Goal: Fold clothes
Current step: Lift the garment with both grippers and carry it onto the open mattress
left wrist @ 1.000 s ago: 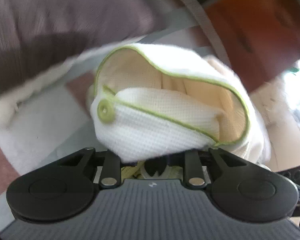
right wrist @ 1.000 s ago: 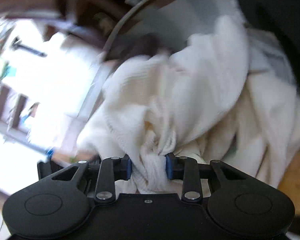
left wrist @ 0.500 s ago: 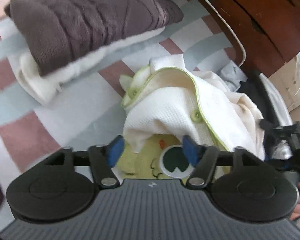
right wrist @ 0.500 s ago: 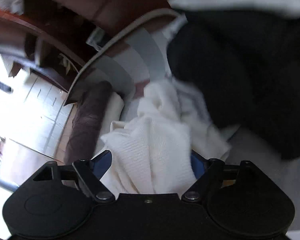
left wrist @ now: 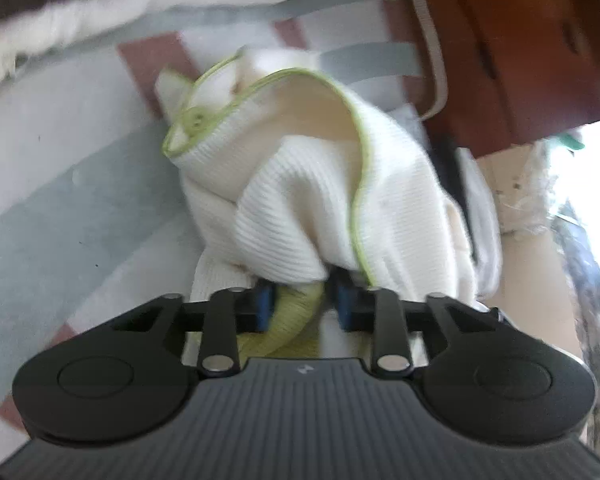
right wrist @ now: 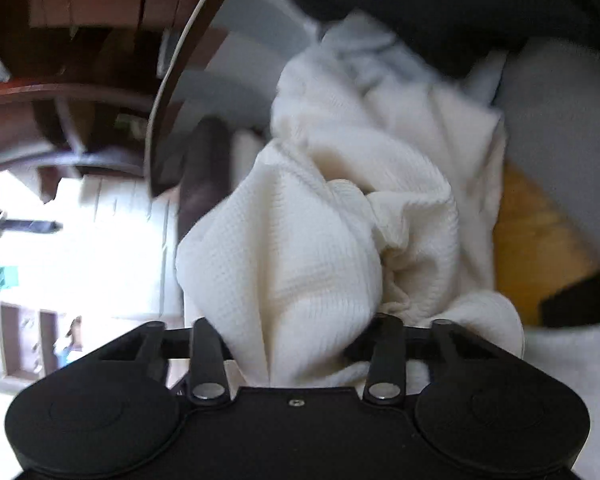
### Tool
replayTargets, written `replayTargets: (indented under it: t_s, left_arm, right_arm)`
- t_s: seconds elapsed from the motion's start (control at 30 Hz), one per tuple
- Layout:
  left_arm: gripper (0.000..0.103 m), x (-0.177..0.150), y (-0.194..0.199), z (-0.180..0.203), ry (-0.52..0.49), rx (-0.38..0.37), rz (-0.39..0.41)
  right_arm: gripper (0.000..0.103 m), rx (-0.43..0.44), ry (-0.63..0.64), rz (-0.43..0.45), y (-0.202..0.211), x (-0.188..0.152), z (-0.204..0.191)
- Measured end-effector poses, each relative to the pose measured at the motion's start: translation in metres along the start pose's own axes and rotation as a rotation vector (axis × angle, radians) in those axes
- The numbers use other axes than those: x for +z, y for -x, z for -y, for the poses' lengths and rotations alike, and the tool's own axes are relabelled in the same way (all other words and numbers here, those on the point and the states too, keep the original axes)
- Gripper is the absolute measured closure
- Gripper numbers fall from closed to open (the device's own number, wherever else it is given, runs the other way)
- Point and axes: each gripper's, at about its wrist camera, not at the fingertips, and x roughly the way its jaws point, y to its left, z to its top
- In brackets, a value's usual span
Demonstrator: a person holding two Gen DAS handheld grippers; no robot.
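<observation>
Both grippers have just closed on the white garment point(left wrist: 312, 208): left gripper point(left wrist: 303, 306) pinches its near hem, right gripper point(right wrist: 300, 344) a thicker bunch, cloth trailing ahead.

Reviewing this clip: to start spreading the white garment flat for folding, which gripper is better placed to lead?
Probably the left gripper. Its jaws have just closed on the white garment near the green-trimmed edge, a findable border. The right gripper, also just closed, holds a bunched mid-cloth wad with no edge visible.
</observation>
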Motion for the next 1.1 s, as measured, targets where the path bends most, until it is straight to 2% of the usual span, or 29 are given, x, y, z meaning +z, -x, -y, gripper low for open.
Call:
replayTargets:
  t_s: [0.07,0.23,0.3,0.37,0.47,0.57,0.7,0.77,0.83,0.93,0.97,1.03,1.1]
  left_arm:
    - [0.079,-0.007,0.025,0.010,-0.021,-0.017,0.035]
    - [0.079,-0.022,0.101,-0.006,0.123,-0.184,0.142]
    - [0.079,-0.026,0.131,-0.004,0.134,-0.193,0.189]
    - [0.079,-0.028,0.167,0.011,0.089,-0.156,0.250]
    - [0.079,-0.031,0.222,0.040,-0.030,-0.059,0.337]
    - [0.079,-0.044,0.274,0.048,-0.061,-0.038,0.436]
    - [0.079,-0.075,0.337,0.010,0.031,-0.107,0.552]
    - [0.079,-0.100,0.373,0.001,0.052,-0.070,0.621]
    - [0.079,-0.120,0.401,0.000,0.052,-0.002,0.698]
    - [0.079,-0.142,0.447,0.008,0.004,0.084,0.809]
    - [0.080,-0.146,0.461,0.009,-0.007,0.090,0.843]
    - [0.080,-0.159,0.496,0.020,-0.051,0.070,0.941]
    - [0.079,-0.169,0.524,0.046,-0.136,0.115,1.024]
  right_arm:
    - [0.060,0.043,0.036,-0.064,0.001,-0.008,-0.016]
    - [0.060,0.152,0.144,-0.231,0.000,-0.031,-0.065]
    - [0.060,0.207,0.172,-0.295,-0.003,-0.043,-0.086]
    - [0.060,0.251,0.192,-0.331,-0.008,-0.059,-0.107]
    - [0.060,0.317,0.222,-0.386,-0.015,-0.084,-0.139]
    - [0.060,0.379,0.244,-0.469,-0.032,-0.097,-0.176]
    - [0.059,0.460,0.329,-0.659,-0.060,-0.138,-0.219]
    - [0.059,0.488,0.372,-0.774,-0.076,-0.167,-0.233]
    - [0.060,0.505,0.409,-0.876,-0.096,-0.195,-0.248]
    - [0.060,0.519,0.437,-0.984,-0.127,-0.230,-0.276]
    - [0.060,0.528,0.451,-1.019,-0.136,-0.240,-0.290]
    - [0.060,0.589,0.548,-1.082,-0.140,-0.264,-0.331]
    - [0.060,0.683,0.651,-1.135,-0.133,-0.287,-0.370]
